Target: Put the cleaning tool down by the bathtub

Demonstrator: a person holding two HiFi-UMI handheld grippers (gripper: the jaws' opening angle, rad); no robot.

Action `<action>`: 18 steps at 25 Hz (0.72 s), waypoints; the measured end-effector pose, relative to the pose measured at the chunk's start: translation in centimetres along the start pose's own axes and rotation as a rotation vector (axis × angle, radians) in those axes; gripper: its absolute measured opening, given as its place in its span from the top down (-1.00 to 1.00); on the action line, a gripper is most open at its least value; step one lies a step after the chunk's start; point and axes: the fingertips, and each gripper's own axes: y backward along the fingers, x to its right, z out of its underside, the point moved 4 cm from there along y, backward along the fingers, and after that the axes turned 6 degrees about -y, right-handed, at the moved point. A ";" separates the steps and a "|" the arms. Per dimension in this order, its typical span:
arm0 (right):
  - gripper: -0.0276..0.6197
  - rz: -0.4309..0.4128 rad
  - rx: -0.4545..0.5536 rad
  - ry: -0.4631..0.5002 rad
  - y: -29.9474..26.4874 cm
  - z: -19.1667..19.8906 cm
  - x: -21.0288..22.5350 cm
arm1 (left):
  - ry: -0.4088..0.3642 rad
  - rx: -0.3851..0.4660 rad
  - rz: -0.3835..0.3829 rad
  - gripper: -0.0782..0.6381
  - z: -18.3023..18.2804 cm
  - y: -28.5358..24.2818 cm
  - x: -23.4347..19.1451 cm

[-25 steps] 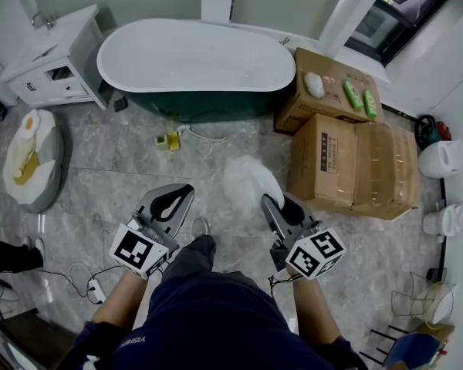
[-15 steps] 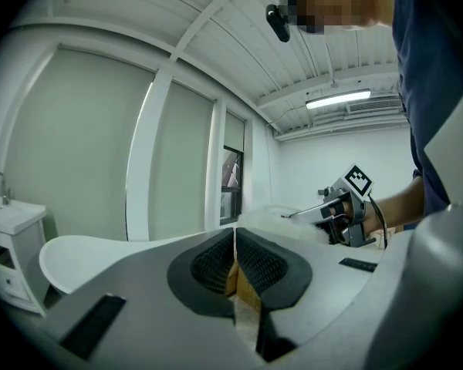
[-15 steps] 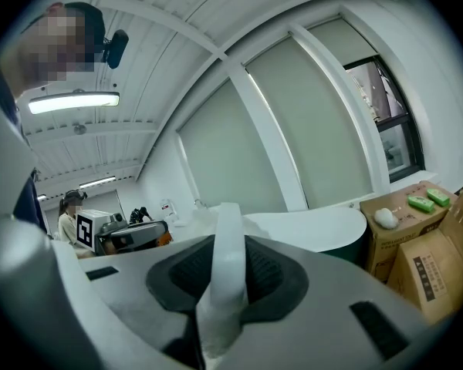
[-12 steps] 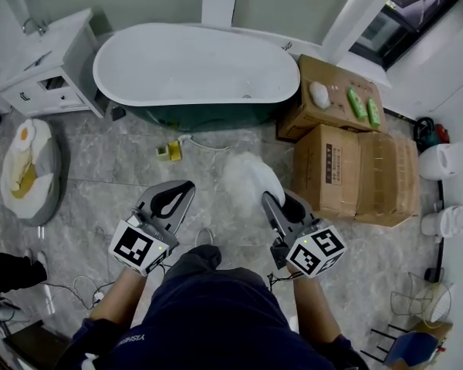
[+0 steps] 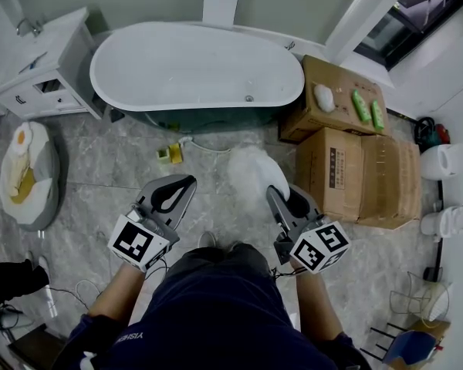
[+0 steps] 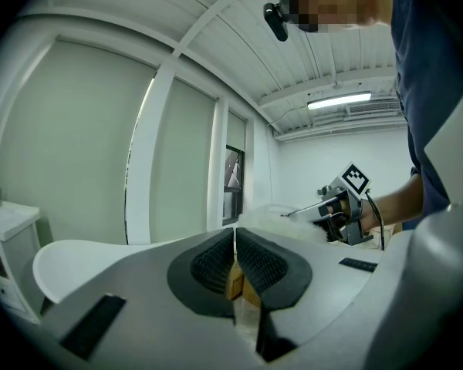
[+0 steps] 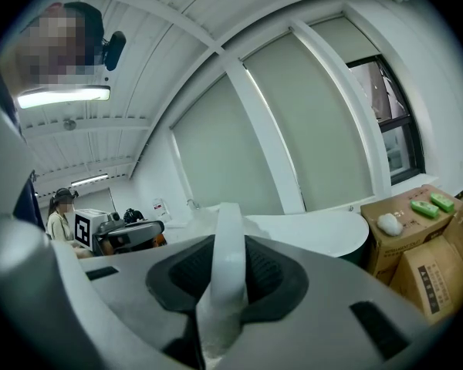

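Note:
The white bathtub [image 5: 197, 68] with its dark green outer wall stands at the back of the head view. My right gripper [image 5: 287, 200] is shut on the white handle [image 7: 228, 257] of the cleaning tool, and the tool's fluffy white head [image 5: 255, 172] hangs above the grey floor in front of the tub. In the right gripper view the handle runs up between the pads of that gripper [image 7: 230, 253], with the tub [image 7: 324, 233] behind it. My left gripper [image 5: 179, 185] is held beside it at the left, its jaws together with nothing between them [image 6: 235, 241].
Cardboard boxes [image 5: 355, 172] stand right of the tub; one [image 5: 332, 99] carries green bottles and a white object. A white sink cabinet [image 5: 42, 68] stands at the left. A small yellow object [image 5: 168, 154] and a hose lie by the tub's base. An egg-patterned cushion [image 5: 27, 172] lies at left.
The person has stepped a little towards the tub, so the tub and boxes sit slightly nearer. Both grippers keep their pose, and the right one still holds the tool.

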 end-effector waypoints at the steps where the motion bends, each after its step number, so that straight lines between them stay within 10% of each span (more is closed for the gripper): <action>1: 0.63 0.001 0.001 0.001 -0.3 -0.2 0.2 | 0.001 0.001 0.000 0.68 0.0 -0.2 -0.4; 18: 0.63 -0.005 -0.006 -0.032 -6.6 -4.0 8.8 | 0.011 -0.029 -0.023 0.68 0.4 -9.2 -5.4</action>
